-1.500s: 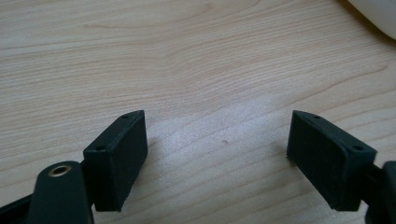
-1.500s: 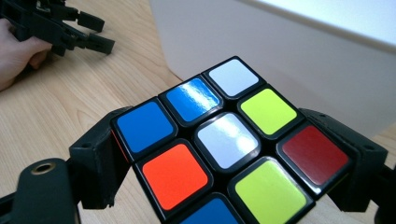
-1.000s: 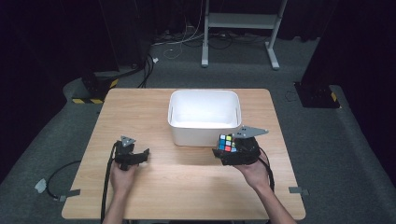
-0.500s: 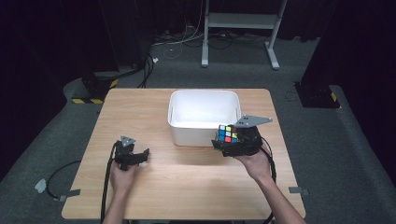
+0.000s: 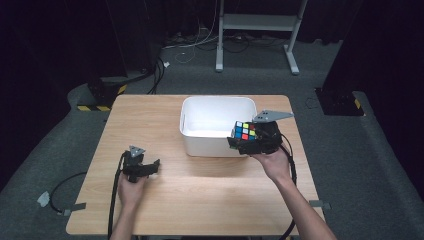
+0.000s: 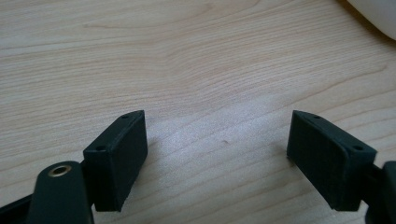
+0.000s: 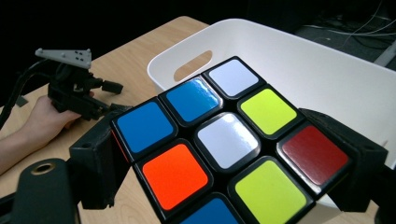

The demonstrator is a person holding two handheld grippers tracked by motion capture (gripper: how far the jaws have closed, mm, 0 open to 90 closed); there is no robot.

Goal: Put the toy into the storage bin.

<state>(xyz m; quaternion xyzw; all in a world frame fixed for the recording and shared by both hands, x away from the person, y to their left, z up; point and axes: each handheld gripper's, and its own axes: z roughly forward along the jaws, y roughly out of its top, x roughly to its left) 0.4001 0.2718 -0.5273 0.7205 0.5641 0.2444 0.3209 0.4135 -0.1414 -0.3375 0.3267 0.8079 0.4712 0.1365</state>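
Observation:
A scrambled puzzle cube with blue, white, yellow, red and orange stickers is clamped between the jaws of my right gripper, held in the air over the front right rim of the white bin. My left gripper rests low over the wooden table at the left, its jaws wide open with bare wood between them. In the right gripper view the left gripper and its hand sit farther off beside the bin.
The bin stands at the table's middle back and has a slot handle in its near wall; its inside looks empty. Cables trail from both grippers off the front edge. A metal stand and dark floor lie beyond the table.
My right gripper has risen with the cube and moved toward the bin, from the table surface to above the bin's front right rim. The left gripper has stayed put.

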